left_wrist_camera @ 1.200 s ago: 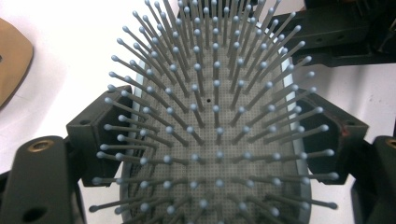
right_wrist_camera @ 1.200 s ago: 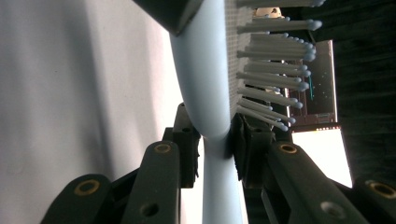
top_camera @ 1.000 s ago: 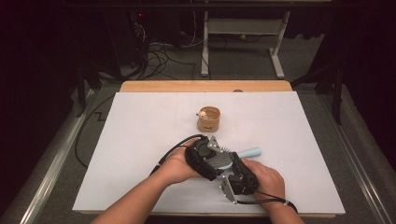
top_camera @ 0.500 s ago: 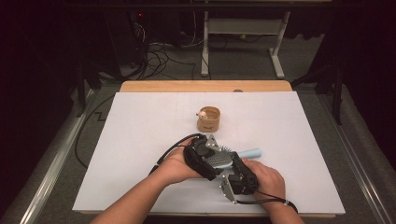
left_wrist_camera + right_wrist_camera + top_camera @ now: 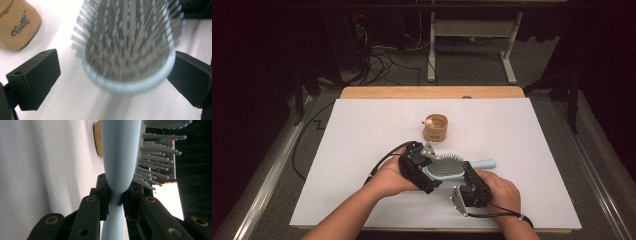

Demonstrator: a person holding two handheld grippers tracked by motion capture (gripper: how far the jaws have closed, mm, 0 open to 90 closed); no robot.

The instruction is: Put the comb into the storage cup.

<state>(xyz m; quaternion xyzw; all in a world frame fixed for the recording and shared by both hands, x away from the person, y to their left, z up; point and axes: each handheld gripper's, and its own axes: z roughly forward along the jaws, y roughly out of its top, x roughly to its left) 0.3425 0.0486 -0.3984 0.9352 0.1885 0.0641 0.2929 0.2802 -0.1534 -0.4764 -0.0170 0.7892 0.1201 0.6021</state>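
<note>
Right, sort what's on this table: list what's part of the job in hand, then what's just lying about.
In the job:
- hairbrush, pale blue, bristles up
- right gripper, clamped on the brush's neck
- left gripper, jaws just opened, standing either side of the brush head

Lying about:
- tan cup, farther back on the white table sheet, touched by neither gripper

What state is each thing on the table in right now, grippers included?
Hairbrush: bristles up, clamped at its neck, head between open jaws.
Right gripper: shut on the hairbrush.
Left gripper: open, jaws just opened, pads off the brush head.
Cup: upright, standing apart behind the brush.
</note>
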